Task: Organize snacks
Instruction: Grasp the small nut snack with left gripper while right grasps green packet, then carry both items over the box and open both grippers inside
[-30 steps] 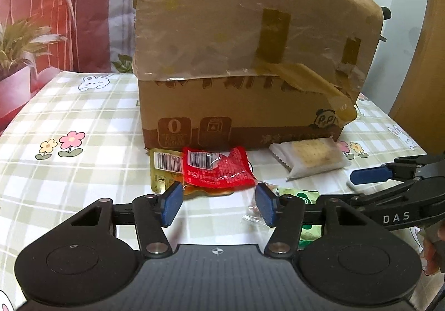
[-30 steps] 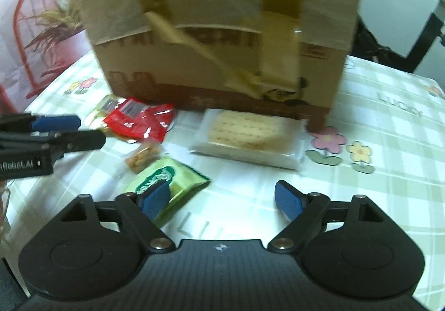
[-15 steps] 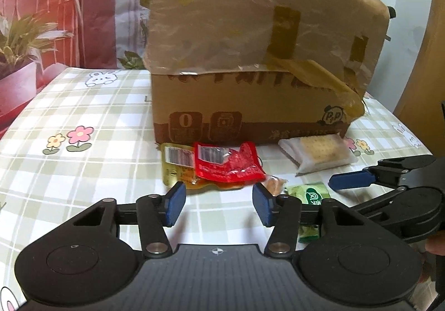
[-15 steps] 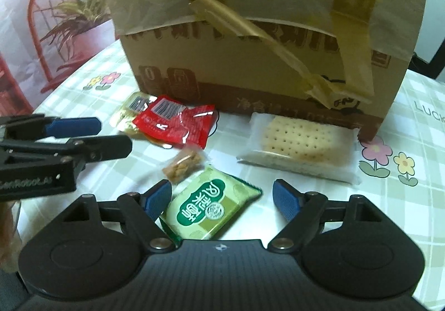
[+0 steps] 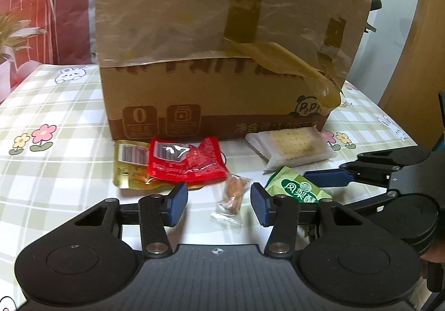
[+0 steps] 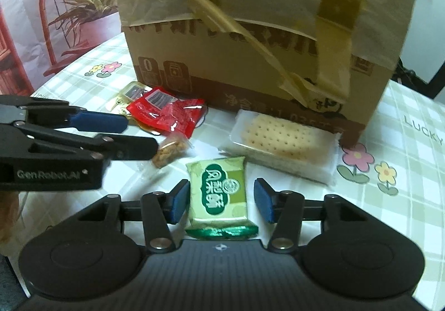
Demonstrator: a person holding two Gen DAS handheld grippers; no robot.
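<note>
Right now the right gripper point(image 6: 222, 201) straddles the flat green foil pastry packet point(image 6: 218, 191) lying on the checked tablecloth point(image 6: 403, 144); jaws have just been closing, pads not yet touching the wrapper on either side, so it's still loose. Left gripper point(image 5: 219, 203) likewise frames the small clear-wrapped nut snack point(image 5: 232, 196), jaws have been narrowing, nothing pinched yet.

To do this well, imo: keep the packet centred btwn the pads, close on its long edges w/ light pressure so the pastry isn't crushed, lift straight up. Foil is slick, so grip mid-body, not the crimped end.

Nearby: red plastic pouch point(image 6: 167, 113) over a gold sachet point(image 6: 130, 93), white-wrapped cracker pack point(image 6: 281, 141), and the tall taped cardboard box point(image 6: 250, 46) behind, prob. the destination.
</note>
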